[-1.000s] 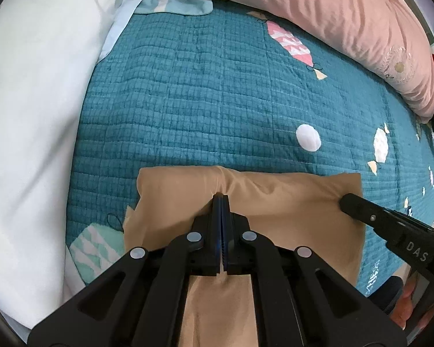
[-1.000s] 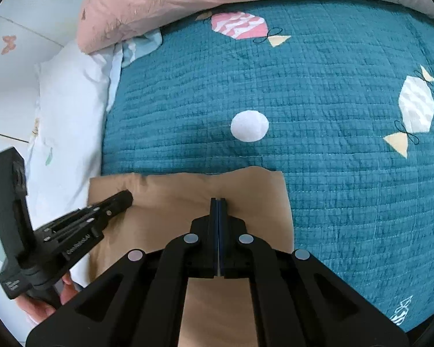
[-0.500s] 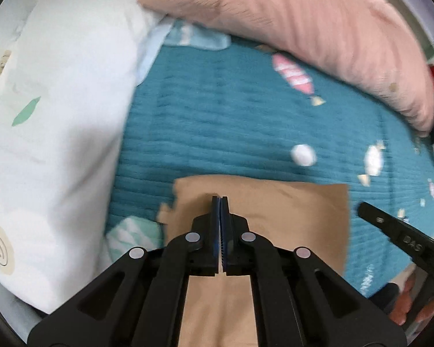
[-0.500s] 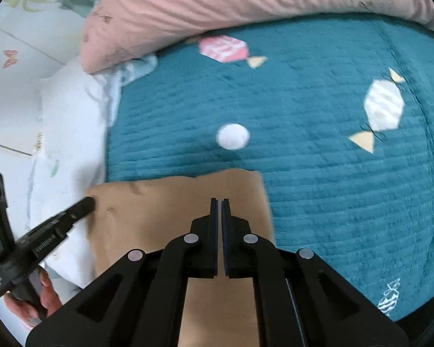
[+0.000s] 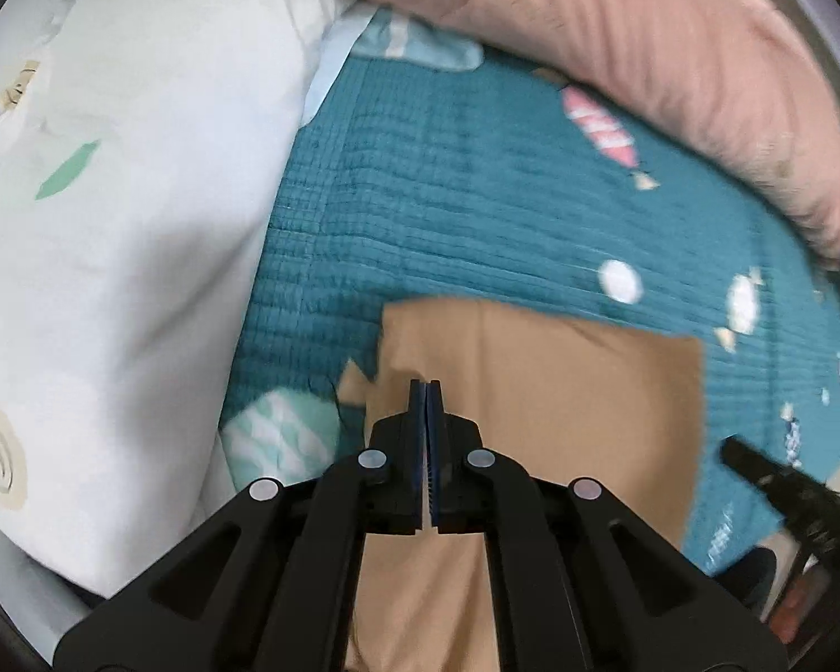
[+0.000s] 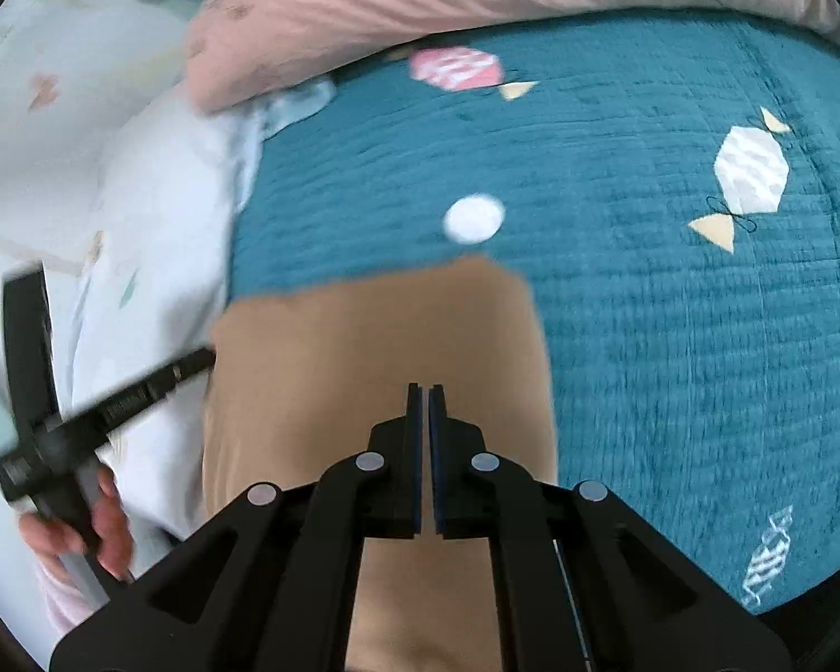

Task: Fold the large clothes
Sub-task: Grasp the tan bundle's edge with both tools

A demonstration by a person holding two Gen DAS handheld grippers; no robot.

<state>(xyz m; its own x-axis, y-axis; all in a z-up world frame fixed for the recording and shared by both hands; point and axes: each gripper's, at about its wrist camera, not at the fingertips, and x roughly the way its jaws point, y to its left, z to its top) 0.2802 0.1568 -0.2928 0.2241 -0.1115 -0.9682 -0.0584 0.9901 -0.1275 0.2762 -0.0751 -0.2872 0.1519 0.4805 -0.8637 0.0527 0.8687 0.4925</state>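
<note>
A: Where's the tan garment [image 5: 537, 392]?

B: Folded flat on the teal quilt [image 5: 448, 213], near the quilt's front edge. White dot [image 5: 620, 281] on the quilt sits just past its far edge. White pillow [image 5: 112, 224] is off the garment's left side, pink duvet [image 5: 616, 56] well beyond it at the back.

A: Left gripper [image 5: 426, 386]?

B: Jaws nearly together, thin slit btwn the blue pads. Tips hover over the garment's left part. No cloth pinched, as far as I can tell.

A: Right gripper [image 6: 425, 390]?

B: Same: narrow gap, nothing in it, tips over the garment's right half [image 6: 375, 347].

A: See each other?

B: Yes. In the right wrist view the left one [image 6: 196, 361] pokes in at the garment's left edge, w/ the person's hand [image 6: 84, 526] on its handle. Both views blurry.
</note>
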